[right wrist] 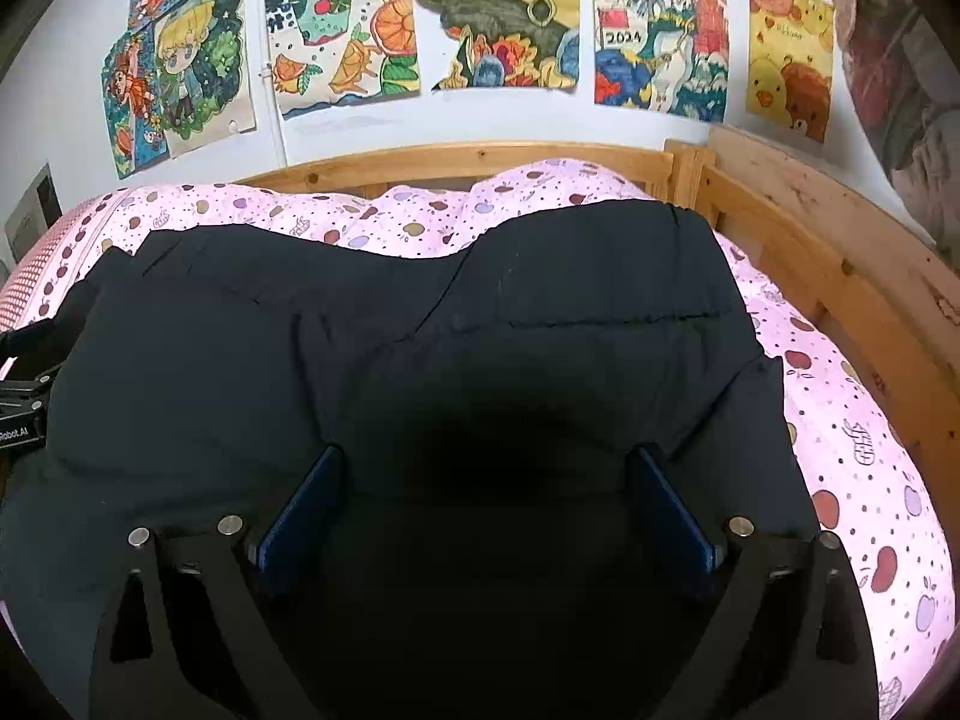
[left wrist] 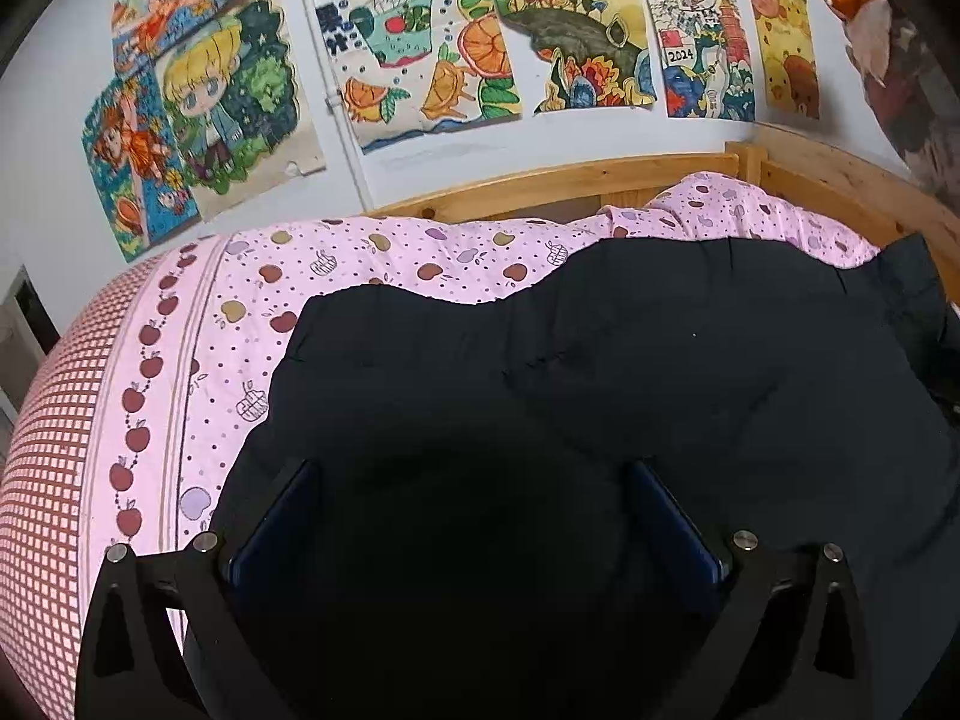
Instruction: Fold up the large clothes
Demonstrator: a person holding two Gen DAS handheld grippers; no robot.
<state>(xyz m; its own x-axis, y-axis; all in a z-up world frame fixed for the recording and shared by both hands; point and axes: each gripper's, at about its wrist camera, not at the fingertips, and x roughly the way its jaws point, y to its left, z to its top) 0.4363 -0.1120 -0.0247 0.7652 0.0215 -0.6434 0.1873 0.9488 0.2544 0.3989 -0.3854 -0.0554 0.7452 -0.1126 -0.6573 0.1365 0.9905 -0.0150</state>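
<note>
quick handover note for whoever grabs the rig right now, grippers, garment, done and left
Left gripper: open wide, nothing held, over the near left part of the black garment.
Right gripper: open wide, nothing held, over the near right part of the same garment.
Garment: lies spread across the pink apple-print quilt on the wooden bed, far edge wavy, some creases.
Done: garment laid out; whether any fold has been made I cannot tell.
Left: grasp the near edge with both sets of fingers and fold.
</note>
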